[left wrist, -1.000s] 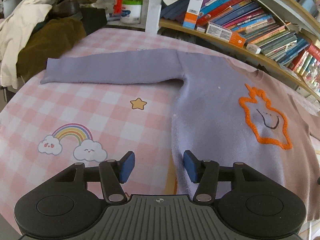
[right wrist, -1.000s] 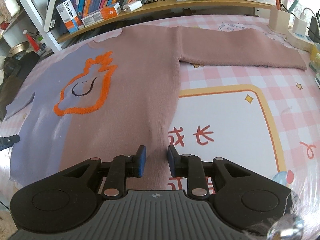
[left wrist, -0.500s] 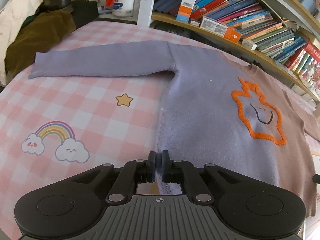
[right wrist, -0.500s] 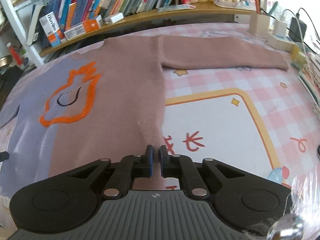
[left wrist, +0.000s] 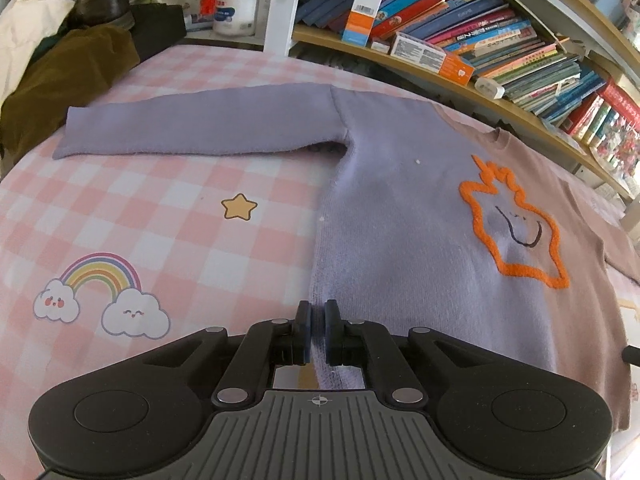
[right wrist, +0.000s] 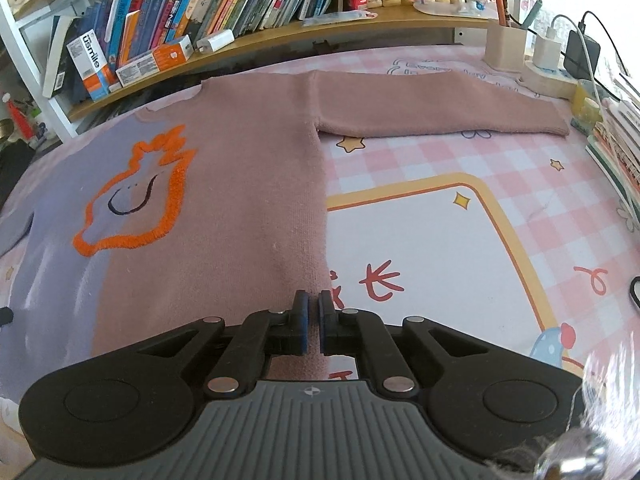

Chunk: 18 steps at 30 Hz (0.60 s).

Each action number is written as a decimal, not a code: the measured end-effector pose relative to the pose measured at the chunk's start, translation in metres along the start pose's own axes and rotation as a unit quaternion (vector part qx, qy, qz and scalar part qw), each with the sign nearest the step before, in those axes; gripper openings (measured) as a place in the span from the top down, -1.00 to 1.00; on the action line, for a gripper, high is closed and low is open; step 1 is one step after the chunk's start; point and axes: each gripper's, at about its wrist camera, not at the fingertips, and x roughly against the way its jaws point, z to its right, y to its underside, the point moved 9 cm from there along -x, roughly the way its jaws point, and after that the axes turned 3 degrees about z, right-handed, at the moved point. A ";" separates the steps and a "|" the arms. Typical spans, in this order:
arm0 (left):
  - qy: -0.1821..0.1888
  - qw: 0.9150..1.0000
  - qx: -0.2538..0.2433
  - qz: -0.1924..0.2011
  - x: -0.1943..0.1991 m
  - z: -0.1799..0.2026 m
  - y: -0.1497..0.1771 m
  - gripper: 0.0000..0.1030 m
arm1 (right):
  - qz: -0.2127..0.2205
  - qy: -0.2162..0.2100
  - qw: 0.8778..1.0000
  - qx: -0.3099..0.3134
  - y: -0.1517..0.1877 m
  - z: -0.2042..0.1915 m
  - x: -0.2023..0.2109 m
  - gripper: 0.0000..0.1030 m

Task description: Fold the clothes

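Observation:
A two-tone sweater [left wrist: 400, 248], lilac on one half and dusty pink on the other, lies flat and face up on the pink checked cloth [left wrist: 160, 220], with an orange outlined smiling shape [left wrist: 516, 228] on its chest. Its lilac sleeve [left wrist: 200, 132] stretches out to the left; its pink sleeve [right wrist: 440, 108] stretches out to the right. My left gripper [left wrist: 317, 330] is shut on the sweater's lilac bottom corner. My right gripper [right wrist: 313, 322] is shut on the sweater [right wrist: 240, 208] at its pink bottom corner.
A bookshelf [left wrist: 480, 52] full of books runs along the far edge. A heap of clothes [left wrist: 60, 64] lies at the far left. A pen holder [right wrist: 506, 46], chargers and a stack of books [right wrist: 616, 136] stand at the far right.
Both grippers were open over the sweater's hem a second ago; both have closed on its bottom corners and stay shut there.

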 end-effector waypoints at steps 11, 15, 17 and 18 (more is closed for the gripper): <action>0.007 0.999 -0.041 0.009 0.010 0.017 -0.001 0.48 | 0.006 0.012 1.000 0.011 0.010 -0.011 0.016 0.39; 0.001 0.998 -0.059 0.026 0.019 0.021 -0.001 0.37 | 0.019 0.029 0.999 0.024 0.016 -0.021 0.027 0.13; 0.001 0.997 -0.067 0.034 0.024 0.023 -0.001 0.35 | 0.027 0.041 0.998 0.039 0.019 -0.028 0.033 -0.18; 0.003 0.997 -0.072 0.039 0.026 0.024 -0.001 0.33 | 0.033 0.045 0.997 0.046 0.020 -0.032 0.037 -0.35</action>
